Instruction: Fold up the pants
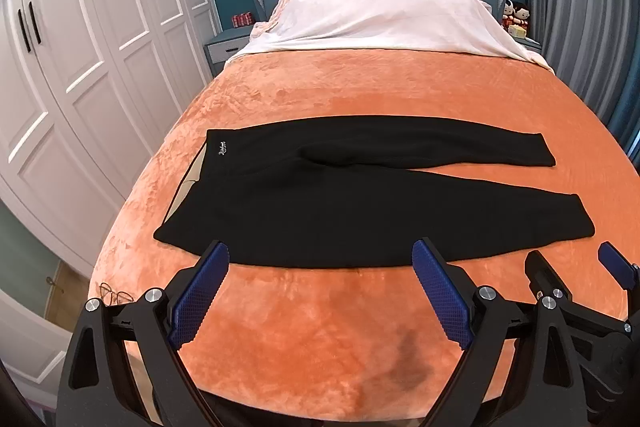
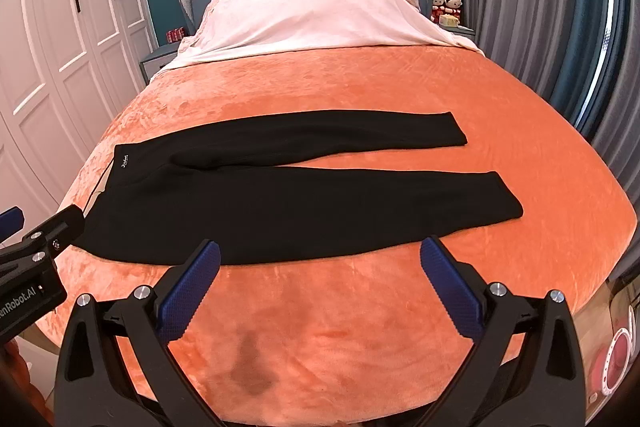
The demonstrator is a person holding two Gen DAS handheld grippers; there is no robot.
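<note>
Left wrist view: black pants (image 1: 360, 203) flat across the bed (image 1: 320, 327), waist to the left, left gripper (image 1: 320, 263) fingers wide apart w/ nothing held at the near edge; right wrist view: right gripper (image 2: 320, 259) likewise apart & empty—best pinch waist corner & near cuff together, lift evenly.

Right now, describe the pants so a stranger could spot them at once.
Look at the bed with the orange blanket. Across its middle lie the black pants, spread flat, waistband left, both legs pointing right. Nothing else on the blanket is black, and a small white logo marks the waistband.
</note>
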